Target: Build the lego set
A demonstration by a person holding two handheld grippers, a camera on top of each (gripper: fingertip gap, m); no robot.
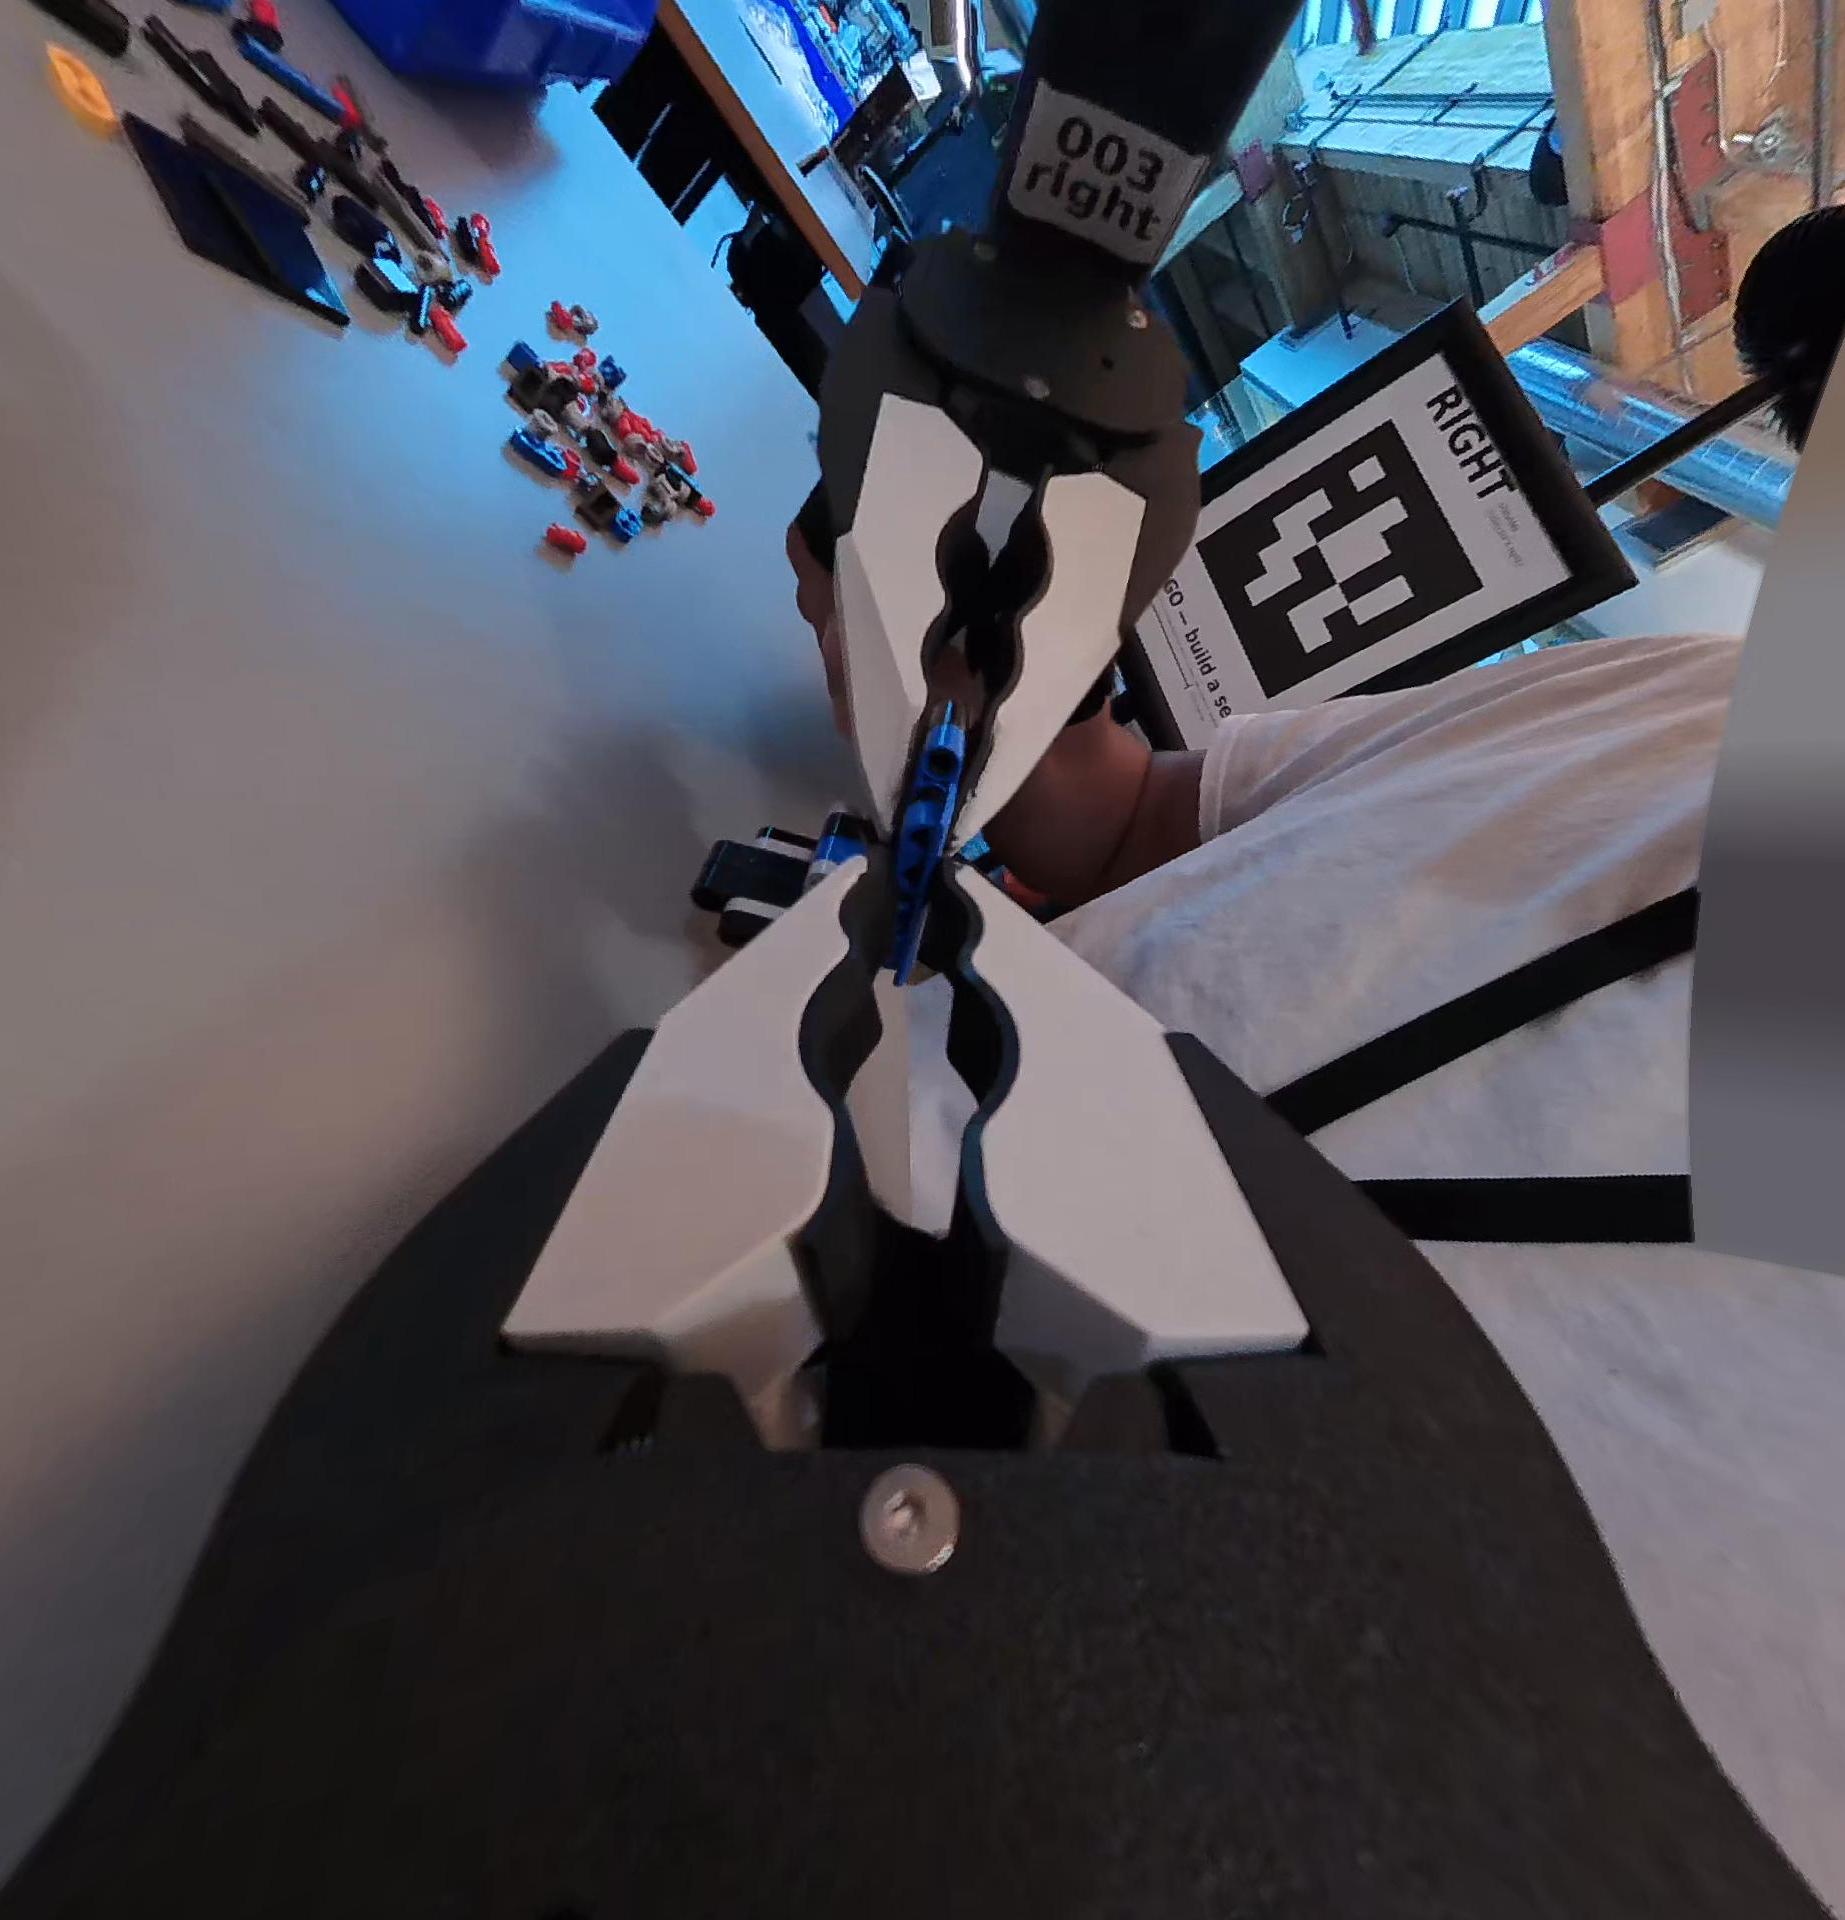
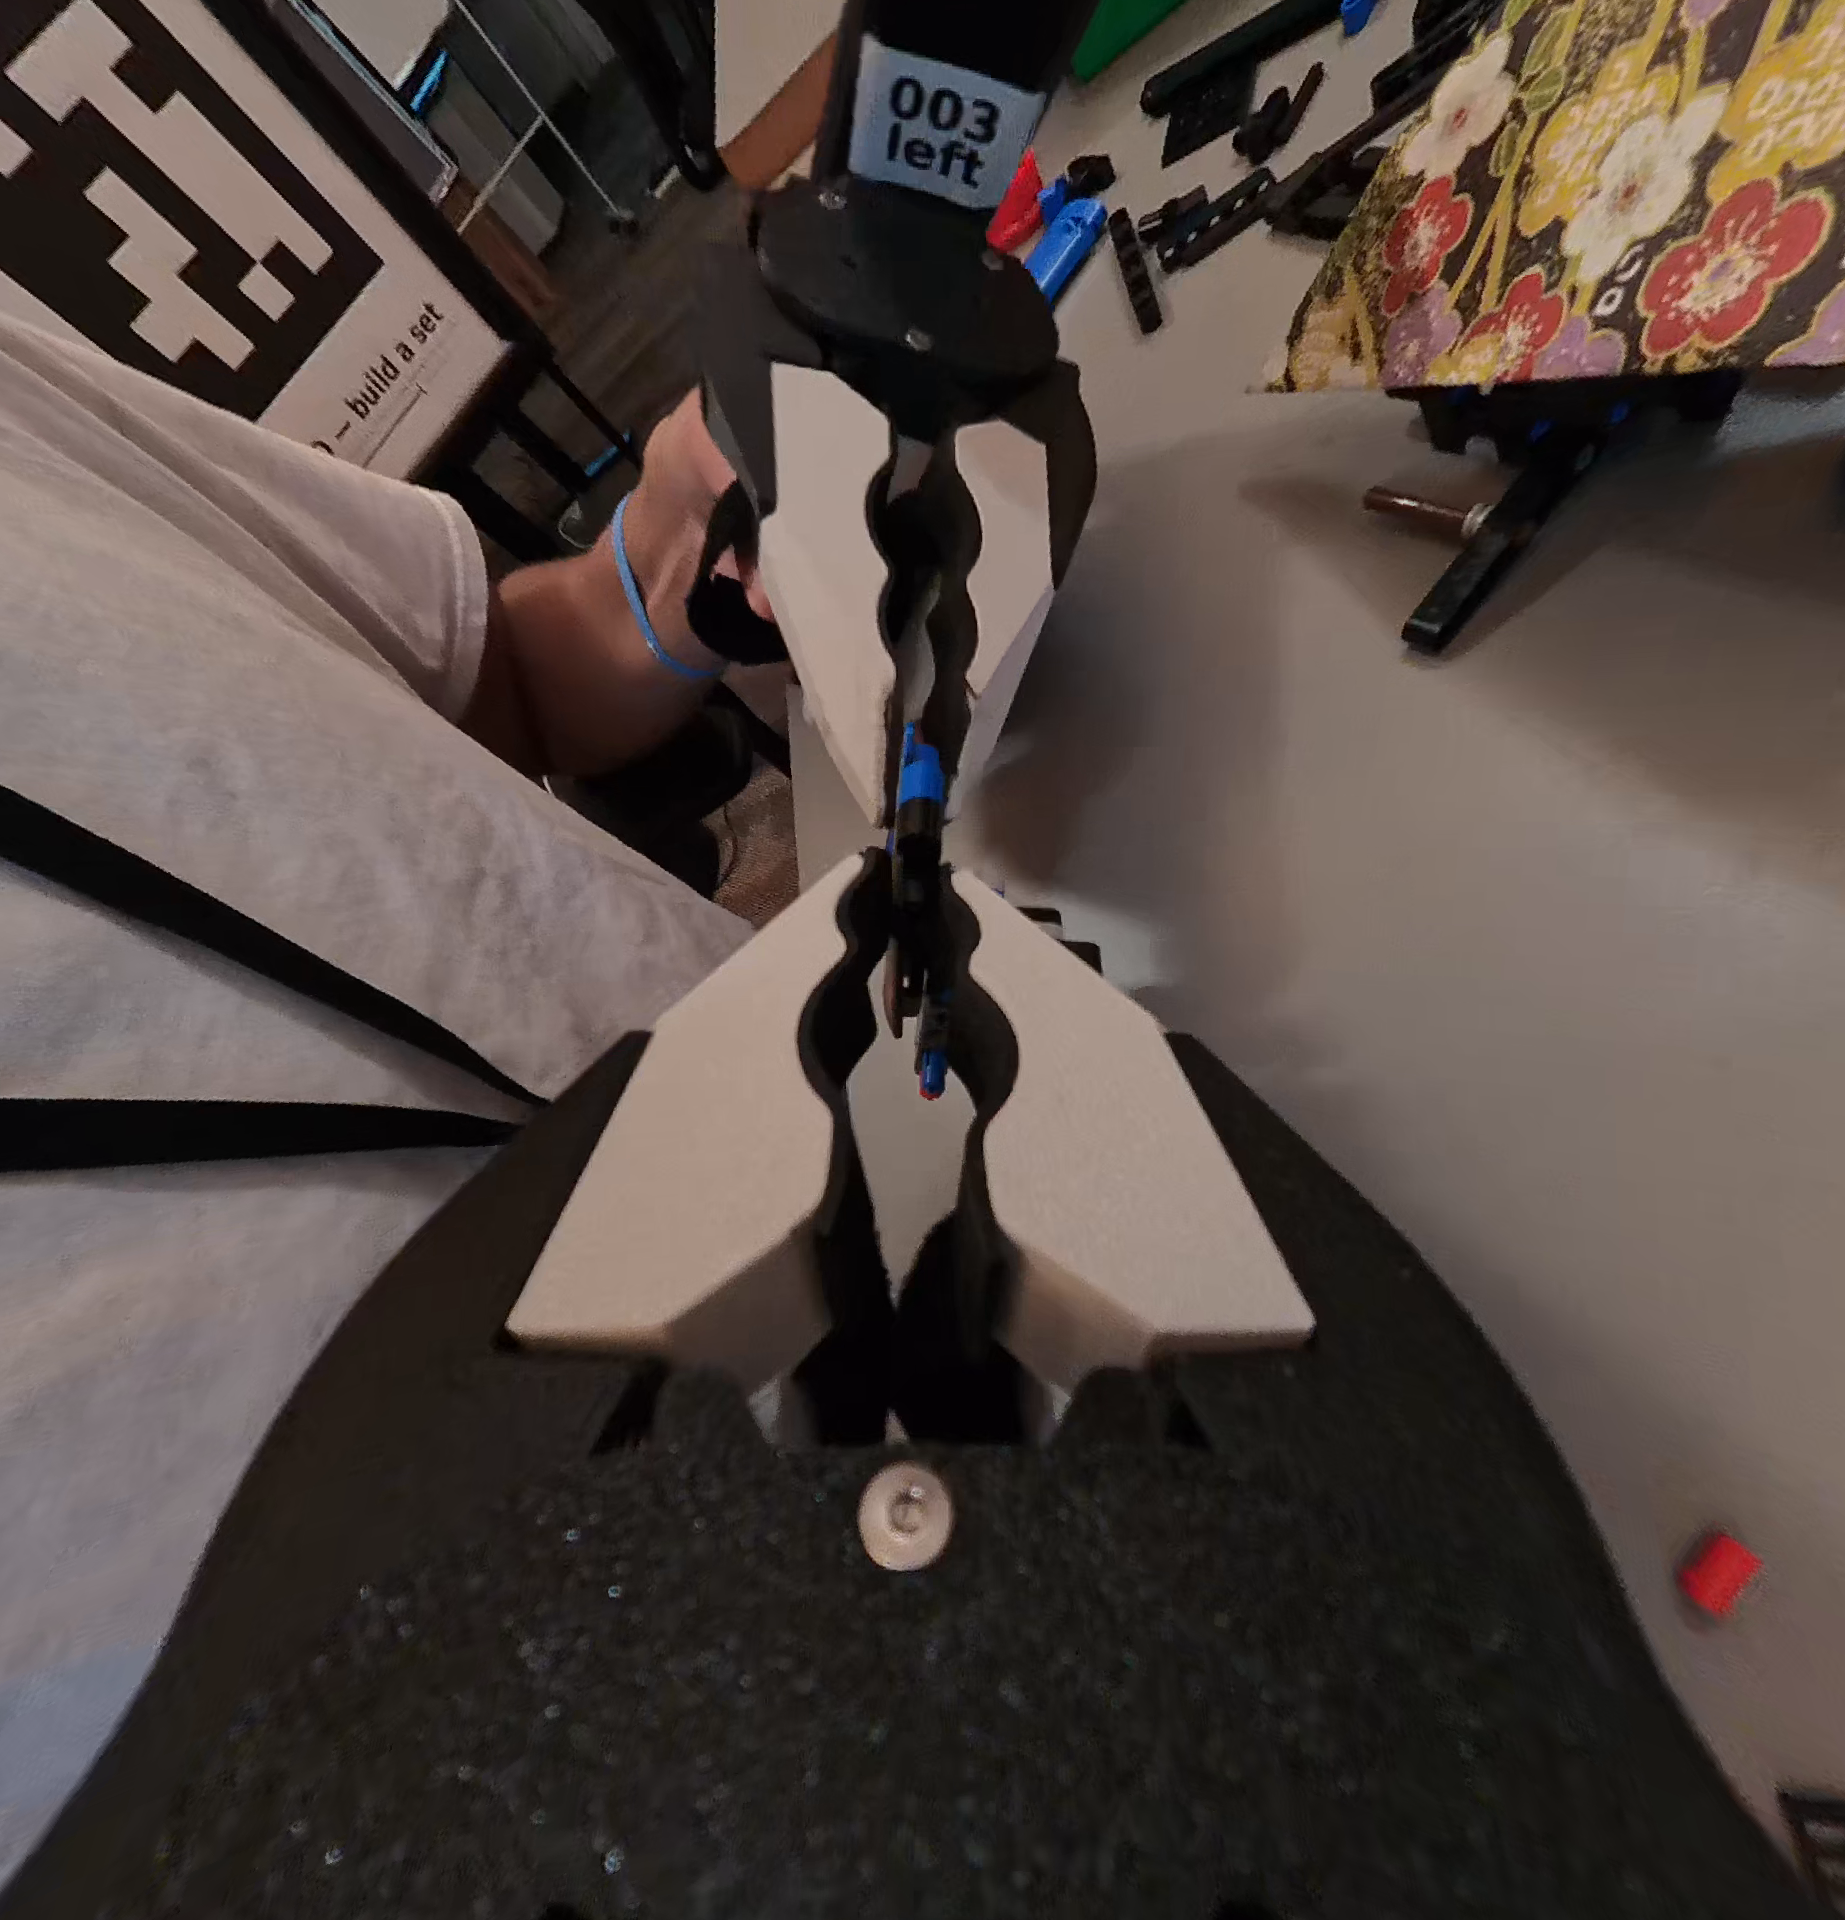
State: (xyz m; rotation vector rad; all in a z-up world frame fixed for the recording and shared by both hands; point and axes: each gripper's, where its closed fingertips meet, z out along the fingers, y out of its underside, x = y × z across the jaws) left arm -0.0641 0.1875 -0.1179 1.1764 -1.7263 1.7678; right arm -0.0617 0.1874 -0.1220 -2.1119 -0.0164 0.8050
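Note:
My two grippers meet tip to tip above the table. In the left wrist view, my left gripper point(image 1: 905, 891) comes up from the bottom and is shut on the lower end of a thin blue beam with holes point(image 1: 928, 821). My right gripper point(image 1: 923, 816) comes down from the top and is shut on the beam's upper end. In the right wrist view, my right gripper point(image 2: 902, 878) grips the same blue and black piece point(image 2: 916, 790). A blue pin with a red tip point(image 2: 930, 1070) sticks out between its fingers. My left gripper point(image 2: 913, 805) holds the far end.
A pile of small red, blue and black parts point(image 1: 606, 447) and a dark blue plate point(image 1: 232, 218) lie far left. A small black and white sub-assembly point(image 1: 762, 878) sits under the grippers. A framed marker sign point(image 1: 1344, 540), a floral cloth point(image 2: 1624, 187), a black stand point(image 2: 1500, 540) and a red brick point(image 2: 1718, 1569) are nearby. Left and right tips are no more than a few centimetres apart. Left tips and right tips are each some 15 cm from the red brick point(image 2: 1718, 1569). It is also in sight in the left wrist view point(image 1: 559, 538).

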